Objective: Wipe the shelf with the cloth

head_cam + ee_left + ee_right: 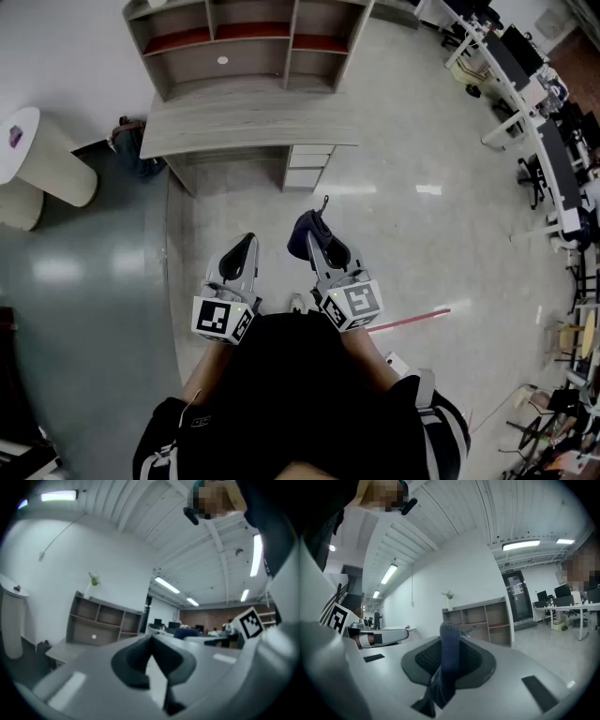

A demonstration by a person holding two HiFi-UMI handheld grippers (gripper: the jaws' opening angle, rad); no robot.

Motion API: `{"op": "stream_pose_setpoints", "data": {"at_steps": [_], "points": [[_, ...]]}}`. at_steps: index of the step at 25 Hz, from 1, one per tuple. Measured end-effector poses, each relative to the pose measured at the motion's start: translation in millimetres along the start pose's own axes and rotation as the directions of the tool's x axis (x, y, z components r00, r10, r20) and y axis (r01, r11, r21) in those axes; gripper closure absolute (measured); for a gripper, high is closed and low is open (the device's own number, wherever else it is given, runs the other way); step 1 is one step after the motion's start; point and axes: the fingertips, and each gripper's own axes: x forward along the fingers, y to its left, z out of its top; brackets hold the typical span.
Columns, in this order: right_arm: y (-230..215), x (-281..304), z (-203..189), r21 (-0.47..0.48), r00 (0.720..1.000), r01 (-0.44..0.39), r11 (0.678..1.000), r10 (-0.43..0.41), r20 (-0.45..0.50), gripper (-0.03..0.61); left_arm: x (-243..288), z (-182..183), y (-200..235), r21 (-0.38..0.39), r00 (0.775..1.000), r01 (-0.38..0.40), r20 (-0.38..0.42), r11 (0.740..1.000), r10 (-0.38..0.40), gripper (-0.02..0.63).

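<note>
One cloth [449, 644], clamped between right gripper's [450, 658] fingers [482, 665]

Held side by side before the torso, the left gripper [246, 244] has its jaws together; the right gripper [323, 242] pinches a cloth [449, 653].

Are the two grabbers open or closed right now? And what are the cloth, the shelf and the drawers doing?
Left gripper: shut, nothing between its jaws.
Right gripper: shut on the cloth.
Dark blue cloth: pinched in the jaws, bunched up.
Grey wooden shelf: open-fronted, no gripper touching it.
White drawers under the desk: closed.
</note>
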Motion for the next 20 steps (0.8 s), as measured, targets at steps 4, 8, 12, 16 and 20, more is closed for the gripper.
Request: {"op": "stream_pose_setpoints", "data": {"at_steps": [4, 8, 12, 16, 20], "points": [[1, -1, 3, -0.001, 1.0, 0.0, 1.0, 0.0, 0.006, 0.522, -2, -1, -1, -0.002, 1.0, 0.001, -0.002, 1.0, -0.001, 0.61], [1, -2, 2, 0.003, 1.0, -0.003, 1.0, 0.003, 0.005, 0.521, -3, 0, 0, -0.008, 1.0, -0.004, 0.0, 1.0, 0.004, 0.611], [-1, -3, 2, 0.006, 1.0, -0.004, 1.0, 0.004, 0.002, 0.521, 0, 0, -3, -0.011, 1.0, -0.003, -0.001, 1.0, 0.003, 0.61], [-6, -5, 1, 0.018, 1.0, 0.008, 1.0, -0.008, 0.007, 0.52, 3, -2, -7, -0.006, 1.0, 0.008, -0.007, 1.0, -0.008, 0.611], [-13, -8, 1, 0.032, 1.0, 0.012, 0.999, -0.012, 0.007, 0.52, 6, -5, -12, -0.012, 1.0, 0.007, -0.009, 1.0, -0.007, 0.609]]}}
